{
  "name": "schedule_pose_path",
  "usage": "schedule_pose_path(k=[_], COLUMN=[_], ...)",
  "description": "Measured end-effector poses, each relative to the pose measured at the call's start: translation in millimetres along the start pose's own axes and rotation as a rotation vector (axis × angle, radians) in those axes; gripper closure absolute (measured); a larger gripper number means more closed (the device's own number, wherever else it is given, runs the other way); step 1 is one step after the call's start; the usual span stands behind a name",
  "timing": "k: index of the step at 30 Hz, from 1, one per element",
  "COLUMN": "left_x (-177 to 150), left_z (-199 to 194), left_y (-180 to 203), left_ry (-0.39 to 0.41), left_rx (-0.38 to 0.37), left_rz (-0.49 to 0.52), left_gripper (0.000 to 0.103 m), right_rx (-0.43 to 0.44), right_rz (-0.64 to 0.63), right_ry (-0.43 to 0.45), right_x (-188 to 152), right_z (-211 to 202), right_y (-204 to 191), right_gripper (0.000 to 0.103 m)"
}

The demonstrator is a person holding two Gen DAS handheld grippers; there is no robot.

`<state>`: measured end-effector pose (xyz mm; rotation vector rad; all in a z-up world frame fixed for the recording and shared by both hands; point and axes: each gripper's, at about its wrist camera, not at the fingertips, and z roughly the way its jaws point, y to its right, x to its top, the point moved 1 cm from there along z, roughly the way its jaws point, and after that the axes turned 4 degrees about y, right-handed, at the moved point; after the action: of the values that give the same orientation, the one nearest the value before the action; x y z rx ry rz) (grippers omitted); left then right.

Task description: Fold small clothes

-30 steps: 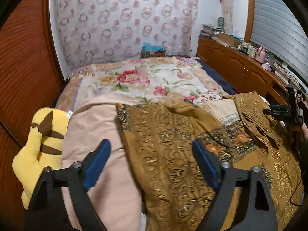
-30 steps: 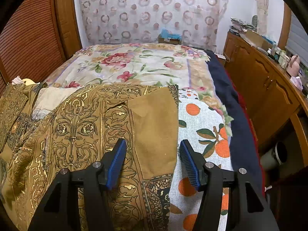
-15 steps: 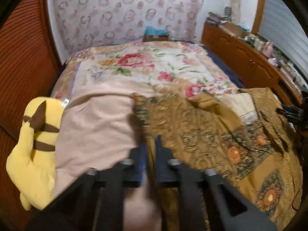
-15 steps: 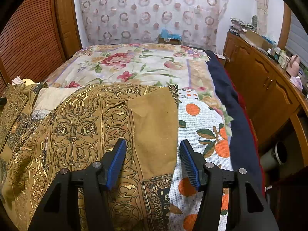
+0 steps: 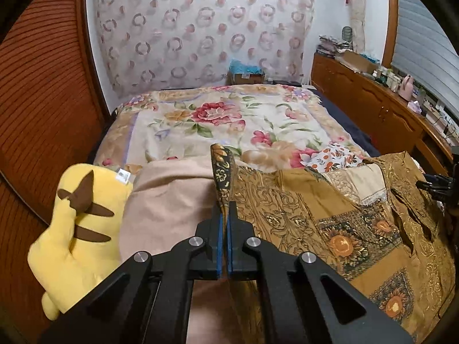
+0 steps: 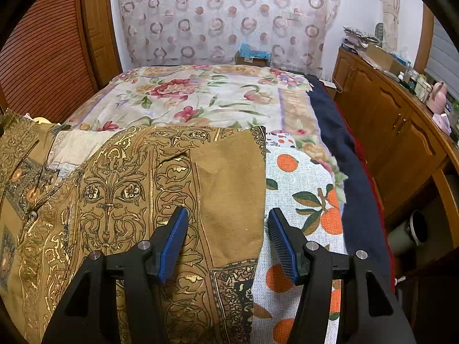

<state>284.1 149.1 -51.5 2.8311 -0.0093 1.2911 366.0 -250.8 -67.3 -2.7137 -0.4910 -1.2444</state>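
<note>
The bed (image 5: 258,120) fills the middle of both views, and the brown patterned garment (image 6: 137,189) lies spread across its lower part, still unfolded. In the left view's lower centre, the left claw (image 5: 224,223) is pinched tight on the garment's edge, a flap standing up above it. The right claw (image 6: 228,240), low in its view, stands wide over the other edge, gripping nothing. Judging by this, folding has barely begun.

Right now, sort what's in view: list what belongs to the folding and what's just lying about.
For the job:
- brown patterned garment
- left gripper, shut on its edge
- right gripper, open over it

Lying about:
- yellow plush toy
- orange-print cloth
- floral bedspread
- pink blanket
</note>
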Motion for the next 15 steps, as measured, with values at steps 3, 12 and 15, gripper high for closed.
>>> schedule_pose_path(k=[3, 12, 15], left_x=[-5, -12, -13], left_z=[0, -13, -20], left_y=[4, 28, 35], left_ry=[-0.004, 0.016, 0.023], left_rx=[-0.019, -0.082, -0.103], left_rz=[-0.003, 0.004, 0.009], left_gripper=[0.1, 0.1, 0.1], right_rx=[0.003, 0.021, 0.025], right_rz=[0.002, 0.015, 0.043], right_ry=[0.0, -0.016, -0.033], right_x=[0, 10, 20], right_z=[0, 2, 12], right_y=[0, 8, 17], right_gripper=[0.043, 0.043, 0.044])
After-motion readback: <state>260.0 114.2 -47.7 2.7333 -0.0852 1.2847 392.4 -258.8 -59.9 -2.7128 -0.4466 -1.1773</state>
